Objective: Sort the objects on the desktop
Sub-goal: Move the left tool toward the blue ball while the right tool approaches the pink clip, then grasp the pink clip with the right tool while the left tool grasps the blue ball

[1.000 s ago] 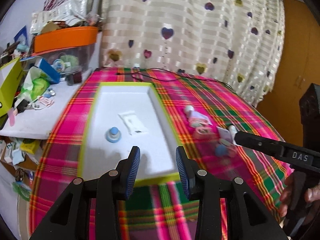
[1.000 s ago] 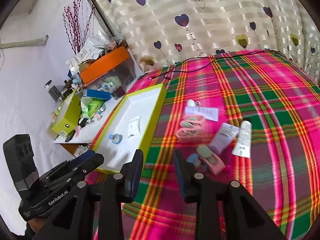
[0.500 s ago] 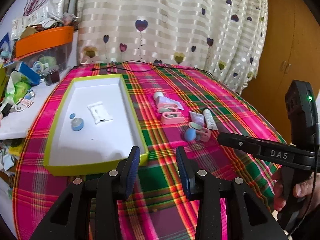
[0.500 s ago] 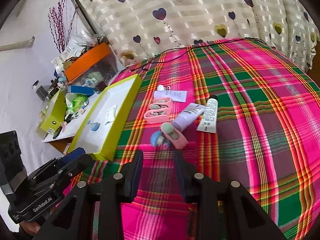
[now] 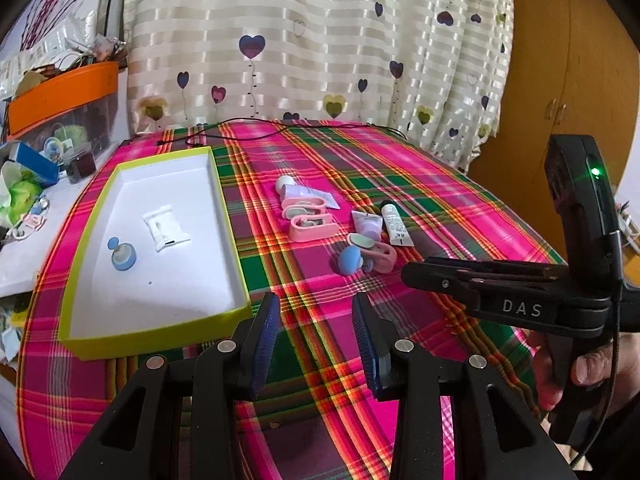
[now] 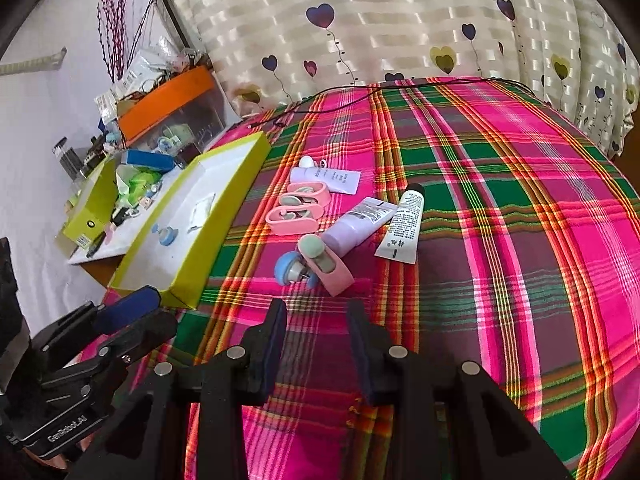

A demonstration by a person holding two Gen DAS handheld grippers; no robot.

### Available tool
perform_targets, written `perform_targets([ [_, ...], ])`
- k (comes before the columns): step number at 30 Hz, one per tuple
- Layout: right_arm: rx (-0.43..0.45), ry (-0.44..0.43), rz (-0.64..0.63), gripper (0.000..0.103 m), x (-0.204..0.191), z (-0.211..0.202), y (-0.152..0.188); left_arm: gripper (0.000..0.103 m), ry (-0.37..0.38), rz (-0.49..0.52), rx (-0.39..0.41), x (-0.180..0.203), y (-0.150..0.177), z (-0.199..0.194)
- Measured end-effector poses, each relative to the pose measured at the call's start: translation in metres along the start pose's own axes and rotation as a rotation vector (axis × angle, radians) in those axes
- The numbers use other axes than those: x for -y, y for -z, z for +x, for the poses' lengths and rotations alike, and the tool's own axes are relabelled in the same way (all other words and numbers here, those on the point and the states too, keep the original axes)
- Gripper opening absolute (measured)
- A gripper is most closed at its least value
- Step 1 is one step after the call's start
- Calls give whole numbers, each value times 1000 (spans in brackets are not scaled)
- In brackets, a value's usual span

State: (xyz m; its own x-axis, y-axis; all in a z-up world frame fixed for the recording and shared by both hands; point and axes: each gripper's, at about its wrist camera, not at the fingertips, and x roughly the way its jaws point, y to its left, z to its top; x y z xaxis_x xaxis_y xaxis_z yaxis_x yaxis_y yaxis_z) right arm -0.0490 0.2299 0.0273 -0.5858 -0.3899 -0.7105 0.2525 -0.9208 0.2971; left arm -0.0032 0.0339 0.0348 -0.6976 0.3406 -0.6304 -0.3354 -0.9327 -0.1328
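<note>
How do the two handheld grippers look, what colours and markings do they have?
Both are black plastic with silver screws and ribbed blue finger pads. The right gripper carries white "DAS" lettering, a green light and a thin black cable. The left gripper is marked "GenRobot.AI".

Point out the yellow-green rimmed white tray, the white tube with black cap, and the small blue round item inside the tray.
Yellow-green rimmed white tray (image 5: pixel 160 334), left wrist view, near rim.
White tube with black cap (image 6: pixel 402 226), right wrist view, mid-body.
Small blue round item (image 5: pixel 123 257), left wrist view, top face.
</note>
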Motion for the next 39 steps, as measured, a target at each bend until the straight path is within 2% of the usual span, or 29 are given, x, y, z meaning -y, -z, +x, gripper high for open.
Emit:
perform_targets([
  [11,-48,35,-89,32,2,24,-15,39,-1,21,-24,2,-5,11],
  [18,-70,27,-118,32,4,36,-19,39,13,18,-38,6,-9,20],
  [20,-69,22,-120,31,4,36,-19,39,15,15,-42,7,-10,23],
  [24,-71,10,-116,19,7,34,-18,39,23,15,-51,9,-13,28],
  [39,-41,-14,-77,19,16,11,-9,39,50,11,-92,17,-17,54],
])
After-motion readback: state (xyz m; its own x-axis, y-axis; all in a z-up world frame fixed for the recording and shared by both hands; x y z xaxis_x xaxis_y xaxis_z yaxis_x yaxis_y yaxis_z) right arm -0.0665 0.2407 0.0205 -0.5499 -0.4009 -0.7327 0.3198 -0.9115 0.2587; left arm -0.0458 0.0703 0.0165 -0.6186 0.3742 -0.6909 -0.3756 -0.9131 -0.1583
